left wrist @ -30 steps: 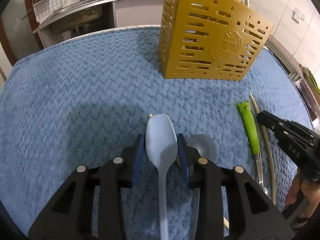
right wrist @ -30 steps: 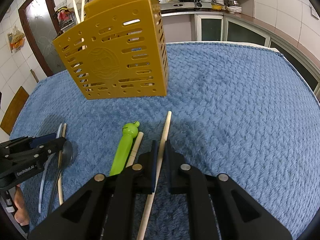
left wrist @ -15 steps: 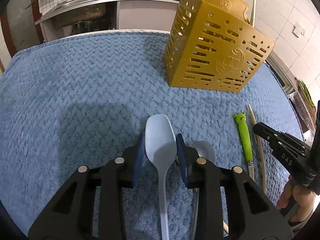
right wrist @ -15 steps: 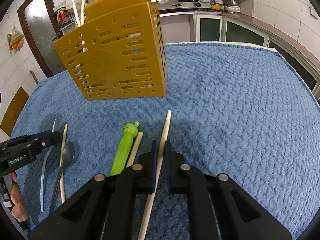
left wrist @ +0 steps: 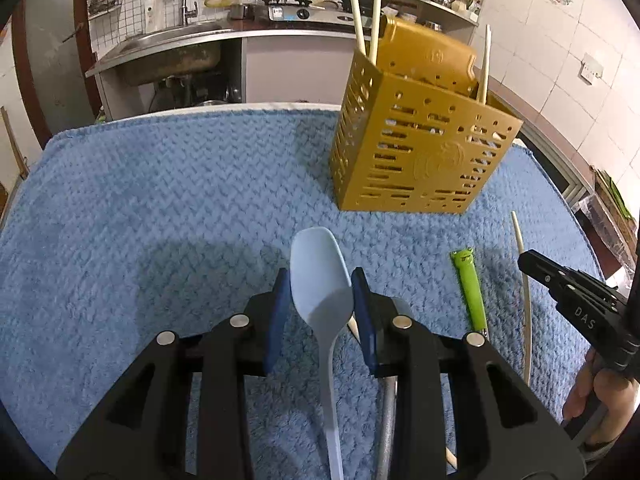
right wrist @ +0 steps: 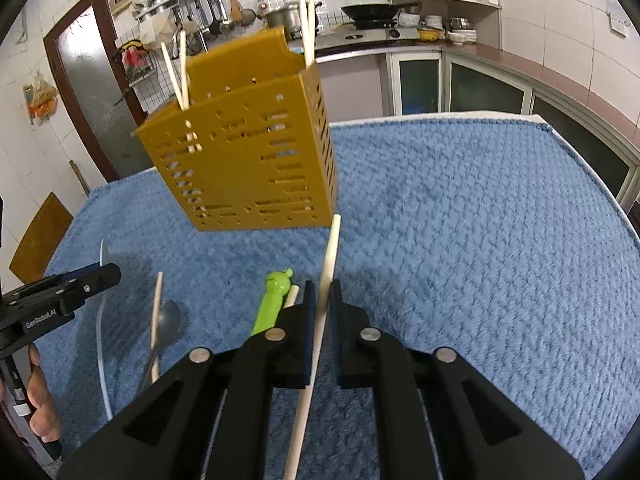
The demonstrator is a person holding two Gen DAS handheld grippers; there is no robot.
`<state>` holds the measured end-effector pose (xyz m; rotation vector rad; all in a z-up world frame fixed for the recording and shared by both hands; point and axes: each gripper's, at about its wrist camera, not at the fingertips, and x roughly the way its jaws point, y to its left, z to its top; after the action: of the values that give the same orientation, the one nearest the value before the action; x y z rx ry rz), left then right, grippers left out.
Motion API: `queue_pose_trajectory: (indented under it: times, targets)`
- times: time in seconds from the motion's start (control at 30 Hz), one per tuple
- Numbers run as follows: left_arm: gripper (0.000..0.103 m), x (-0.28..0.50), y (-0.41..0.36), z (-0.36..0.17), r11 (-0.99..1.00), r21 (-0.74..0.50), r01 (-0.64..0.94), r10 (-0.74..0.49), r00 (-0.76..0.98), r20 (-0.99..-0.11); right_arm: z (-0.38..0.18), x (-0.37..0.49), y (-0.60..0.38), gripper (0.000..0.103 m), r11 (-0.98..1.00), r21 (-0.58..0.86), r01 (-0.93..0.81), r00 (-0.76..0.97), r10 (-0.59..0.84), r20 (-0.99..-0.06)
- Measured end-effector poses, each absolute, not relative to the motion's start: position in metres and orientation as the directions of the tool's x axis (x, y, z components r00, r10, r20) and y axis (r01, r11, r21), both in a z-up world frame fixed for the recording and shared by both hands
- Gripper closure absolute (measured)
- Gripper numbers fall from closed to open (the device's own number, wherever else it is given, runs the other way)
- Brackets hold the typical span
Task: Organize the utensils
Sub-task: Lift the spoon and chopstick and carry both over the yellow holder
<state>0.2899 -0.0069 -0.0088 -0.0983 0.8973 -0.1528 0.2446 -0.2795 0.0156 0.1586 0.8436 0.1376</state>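
Observation:
My left gripper [left wrist: 320,280] is shut on the bowl of a pale blue spoon [left wrist: 316,256], held a little above the blue cloth [left wrist: 160,200]. My right gripper [right wrist: 322,286] is shut on a wooden chopstick [right wrist: 332,248], whose tip points at the gold slotted holder [right wrist: 248,168]. The holder [left wrist: 416,160] stands upright on the far side with chopsticks [left wrist: 362,20] poking out of it. On the cloth lie a green frog-handled utensil [right wrist: 272,304], a second chopstick [right wrist: 292,296] beside it, a metal spoon [right wrist: 168,320] and another chopstick [right wrist: 157,312].
The blue cloth covers the whole table; its far edge [left wrist: 240,110] runs in front of a kitchen counter with a sink [left wrist: 168,52] and a stove [left wrist: 288,12]. Cabinets [right wrist: 460,84] stand behind on the right. A hand [left wrist: 600,392] grips the right tool.
Both grippers have risen from the cloth, the left with the pale blue spoon and the right with the chopstick. The utensils lying on the cloth have not moved.

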Motion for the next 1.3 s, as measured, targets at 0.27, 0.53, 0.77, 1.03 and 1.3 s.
queue_pose_trajectory:
  times: [0.27,0.53,0.77,1.03,1.3]
  targets:
    - [0.074,0.284,-0.006,0.015,0.983,-0.154,0.1,-0.182,0.651,-0.736,0.042,0.228,-0.285,0.096,0.973,0.22,-0.073,0.71,0.205,-0.674]
    - [0.099,0.272,-0.015,0.032,0.98,-0.153,0.125,-0.197,0.669,-0.716,0.061,0.211,-0.287,0.097,0.976,0.204,-0.081,0.76,0.193,-0.621]
    - [0.099,0.273,-0.012,0.028,0.978,-0.171,0.121,-0.208,0.663,-0.72,0.061,0.21,-0.289,0.097,0.974,0.21,-0.08,0.762,0.195,-0.617]
    - [0.101,0.27,-0.014,0.036,0.977,-0.17,0.132,-0.214,0.68,-0.702,0.063,0.208,-0.288,0.097,0.973,0.215,-0.082,0.771,0.198,-0.605]
    - [0.101,0.268,-0.016,0.047,0.974,-0.176,0.146,-0.227,0.698,-0.679,0.07,0.205,-0.287,0.097,0.973,0.213,-0.083,0.786,0.195,-0.587]
